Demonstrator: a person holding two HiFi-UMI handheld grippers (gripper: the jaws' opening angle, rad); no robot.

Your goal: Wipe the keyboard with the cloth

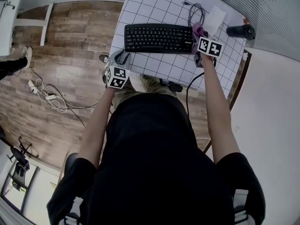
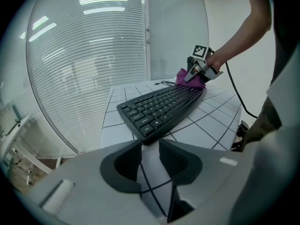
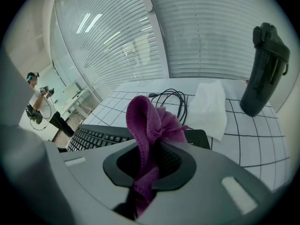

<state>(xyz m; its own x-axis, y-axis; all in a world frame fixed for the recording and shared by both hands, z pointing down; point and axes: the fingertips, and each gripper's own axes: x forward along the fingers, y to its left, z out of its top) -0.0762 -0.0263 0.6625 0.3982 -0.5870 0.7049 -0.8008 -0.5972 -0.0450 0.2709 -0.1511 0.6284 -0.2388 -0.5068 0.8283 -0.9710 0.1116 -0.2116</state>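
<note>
A black keyboard (image 1: 158, 37) lies across the white gridded table (image 1: 154, 8). My right gripper (image 1: 197, 39) is shut on a bunched purple cloth (image 3: 147, 121), which hangs over the keyboard's right end (image 3: 93, 137). In the left gripper view that cloth (image 2: 188, 78) rests at the far end of the keyboard (image 2: 161, 107). My left gripper (image 2: 150, 156) is open with nothing between its fingers. It hovers over the table just short of the keyboard's near left corner. In the head view the left gripper (image 1: 122, 56) sits at the table's front left edge.
A black bottle (image 3: 265, 69) stands at the right of the table, beside a white tissue (image 3: 211, 109) and a coiled black cable (image 3: 171, 100). On the wooden floor to the left lies a power strip with cables (image 1: 47, 95). A person (image 3: 40, 107) stands far off.
</note>
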